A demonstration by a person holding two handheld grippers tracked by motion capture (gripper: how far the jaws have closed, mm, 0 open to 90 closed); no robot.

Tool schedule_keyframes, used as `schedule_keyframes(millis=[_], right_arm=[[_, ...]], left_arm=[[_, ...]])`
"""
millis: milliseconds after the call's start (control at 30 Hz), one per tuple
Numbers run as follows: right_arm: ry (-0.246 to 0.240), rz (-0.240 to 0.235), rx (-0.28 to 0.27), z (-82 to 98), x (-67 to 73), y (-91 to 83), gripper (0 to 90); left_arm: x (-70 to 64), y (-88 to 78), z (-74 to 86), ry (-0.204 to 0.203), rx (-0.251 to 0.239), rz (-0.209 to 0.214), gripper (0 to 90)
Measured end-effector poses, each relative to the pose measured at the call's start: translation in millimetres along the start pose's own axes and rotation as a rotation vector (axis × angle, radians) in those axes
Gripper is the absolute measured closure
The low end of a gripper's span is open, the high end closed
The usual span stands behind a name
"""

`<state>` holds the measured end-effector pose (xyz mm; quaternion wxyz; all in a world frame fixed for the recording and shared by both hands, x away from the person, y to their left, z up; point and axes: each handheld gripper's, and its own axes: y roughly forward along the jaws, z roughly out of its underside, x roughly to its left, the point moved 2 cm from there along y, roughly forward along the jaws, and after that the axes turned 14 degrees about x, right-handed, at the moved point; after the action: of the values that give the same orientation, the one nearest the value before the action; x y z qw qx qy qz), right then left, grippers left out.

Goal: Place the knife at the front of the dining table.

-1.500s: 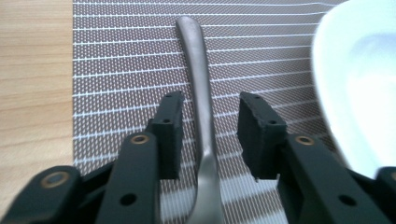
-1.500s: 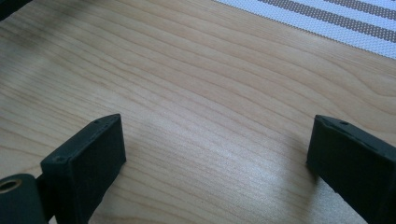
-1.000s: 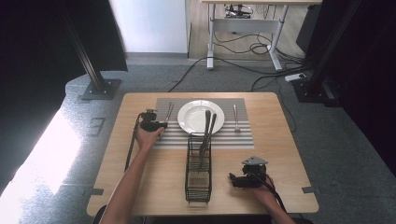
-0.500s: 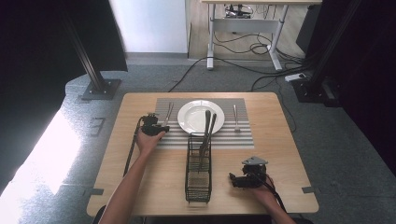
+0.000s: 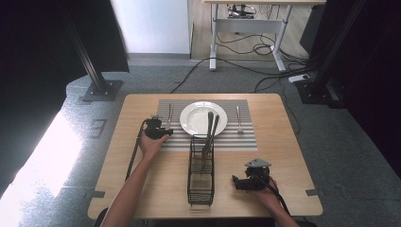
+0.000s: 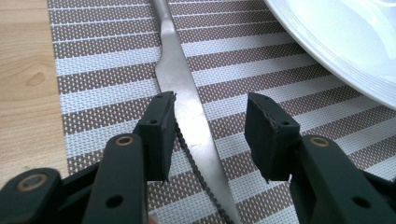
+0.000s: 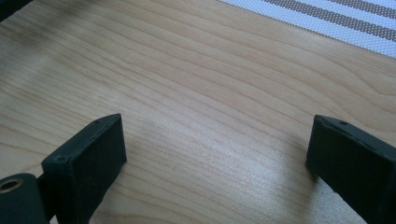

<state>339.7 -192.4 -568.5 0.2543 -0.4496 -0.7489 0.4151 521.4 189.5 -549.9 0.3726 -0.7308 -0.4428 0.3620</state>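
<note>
A table knife (image 6: 187,107) with a serrated edge lies on the striped placemat (image 6: 93,70), left of the white plate (image 6: 345,42). My left gripper (image 6: 210,116) is open and straddles its blade low over the mat, the left jaw close to the blade and the right jaw apart from it. In the high view the left gripper (image 5: 163,130) sits at the knife's (image 5: 169,113) near end, beside the plate (image 5: 203,118). My right gripper (image 5: 236,182) rests near the table's front right, wide open (image 7: 215,135) over bare wood.
A black wire caddy (image 5: 201,177) stands in the middle front of the table with two utensils (image 5: 209,135) leaning out toward the plate. A fork (image 5: 239,118) lies on the mat right of the plate. Cables trail from both grippers.
My left gripper has edged slightly nearer and to the right along the knife. The right gripper has stayed in place.
</note>
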Motion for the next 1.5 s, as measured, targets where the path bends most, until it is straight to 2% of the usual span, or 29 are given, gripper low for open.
schedule_keyframes(millis=[200,333,467,700,833,1133,1400,1433,1500], right_arm=[[-0.004,-0.001,0.001,0.3,0.0,-0.2,4.8],[-0.005,-0.002,0.001,0.5,0.0,-0.3,4.7],[-0.005,-0.003,0.002,0.6,0.0,-0.4,4.7],[-0.006,-0.004,0.001,0.9,0.0,-0.5,4.6],[-0.006,-0.005,0.003,0.9,0.0,-0.7,4.6],[-0.012,-0.007,0.004,0.9,-0.4,-0.8,4.6],[-0.017,-0.011,0.006,1.1,-0.8,-1.0,4.6],[-0.018,-0.011,0.005,1.1,-0.9,-1.0,4.6],[-0.018,-0.012,0.006,1.1,-0.9,-1.0,4.6]], left_arm=[[0.8,-2.6,0.5,0.007,0.001,-0.002,50.3],[0.4,-9.5,0.8,0.010,-0.029,0.005,47.1],[-1.2,-20.4,5.7,0.033,-0.050,0.012,42.5],[-8.9,-48.6,25.1,0.088,-0.094,0.050,37.6],[-13.4,-62.9,37.6,0.103,-0.115,0.076,36.6],[-22.3,-83.9,61.1,0.143,-0.148,0.096,36.2],[-33.4,-102.1,92.3,0.173,-0.169,0.122,36.1],[-36.3,-105.0,100.2,0.186,-0.167,0.122,36.1],[-37.5,-106.4,104.0,0.191,-0.166,0.126,36.1]])
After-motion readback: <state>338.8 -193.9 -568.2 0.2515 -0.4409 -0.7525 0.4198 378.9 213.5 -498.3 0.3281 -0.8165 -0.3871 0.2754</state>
